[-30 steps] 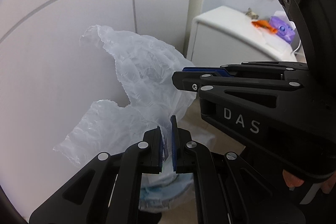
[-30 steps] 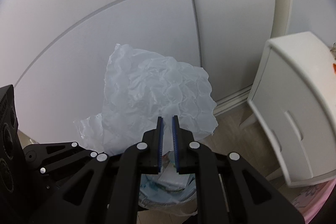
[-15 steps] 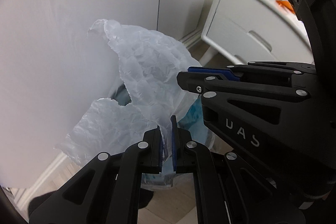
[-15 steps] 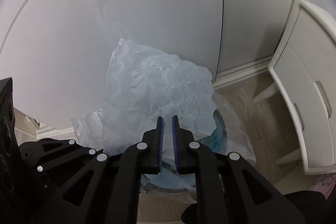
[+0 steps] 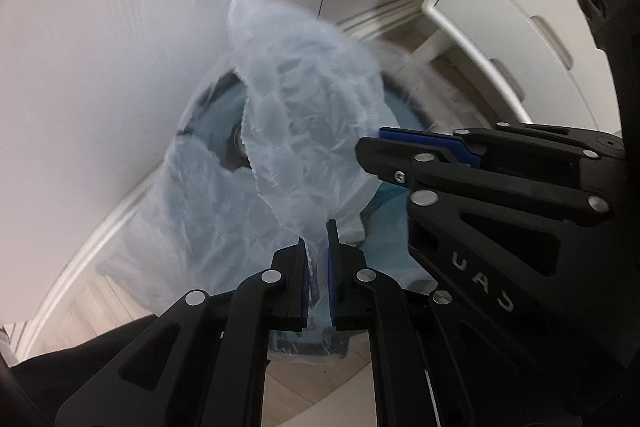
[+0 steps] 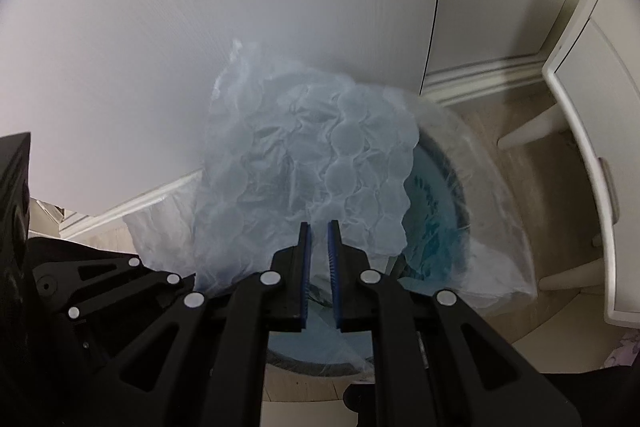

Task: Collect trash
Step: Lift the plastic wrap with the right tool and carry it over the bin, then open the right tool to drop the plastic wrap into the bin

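A crumpled sheet of clear bubble wrap hangs in front of both cameras, and it also shows in the right wrist view. My left gripper is shut on its lower edge. My right gripper is shut on another part of the same sheet. The right gripper also shows side-on in the left wrist view. Below the sheet stands a round trash bin lined with a clear bag, with blue-printed packaging inside. The sheet hides most of the bin's opening.
A white wall with a skirting board stands just behind the bin. A white cabinet on legs stands to the right, and it also shows in the left wrist view. The floor is pale wood.
Both grippers have tilted downward with the bubble wrap. The bin, earlier only partly seen low in view, now lies right under the sheet.
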Motion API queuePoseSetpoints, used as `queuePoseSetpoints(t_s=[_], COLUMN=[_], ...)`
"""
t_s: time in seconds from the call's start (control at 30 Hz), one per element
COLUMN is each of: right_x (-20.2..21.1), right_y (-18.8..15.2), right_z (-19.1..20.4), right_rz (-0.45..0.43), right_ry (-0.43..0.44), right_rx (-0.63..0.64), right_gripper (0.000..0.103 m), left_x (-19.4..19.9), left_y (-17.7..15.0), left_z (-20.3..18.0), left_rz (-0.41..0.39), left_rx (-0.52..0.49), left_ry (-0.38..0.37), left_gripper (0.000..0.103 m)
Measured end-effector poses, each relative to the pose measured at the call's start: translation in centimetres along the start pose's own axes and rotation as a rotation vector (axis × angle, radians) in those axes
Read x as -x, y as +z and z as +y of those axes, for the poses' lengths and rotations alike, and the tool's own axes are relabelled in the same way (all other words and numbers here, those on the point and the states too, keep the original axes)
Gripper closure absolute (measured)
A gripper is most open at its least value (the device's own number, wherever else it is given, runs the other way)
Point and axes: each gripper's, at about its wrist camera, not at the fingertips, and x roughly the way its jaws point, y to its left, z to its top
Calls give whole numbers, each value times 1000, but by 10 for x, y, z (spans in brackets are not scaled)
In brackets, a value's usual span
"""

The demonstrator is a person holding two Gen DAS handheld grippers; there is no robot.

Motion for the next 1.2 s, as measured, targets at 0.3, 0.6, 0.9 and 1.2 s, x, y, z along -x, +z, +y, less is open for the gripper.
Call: queuePoseSetpoints(t_s=[0.3, 0.6, 0.9, 1.2], right_x=[-34, -51, -47, 1], right_y=[-6, -11, -13, -14], right_z=[3, 6, 11, 7], right_rz=[87, 132, 124, 11], right_ry=[-12, -33, -100, -102], right_rx=[-20, -24, -9, -44], right_gripper=[92, 92, 86, 21], left_x=[-50, -80, -78, -42], left_y=[4, 9, 8, 4], left_z=[2, -7, -13, -14], left_rz=[115, 180, 160, 57], left_rx=[10, 1, -65, -106], left_ry=[20, 39, 124, 189], left_gripper=[96, 90, 39, 19])
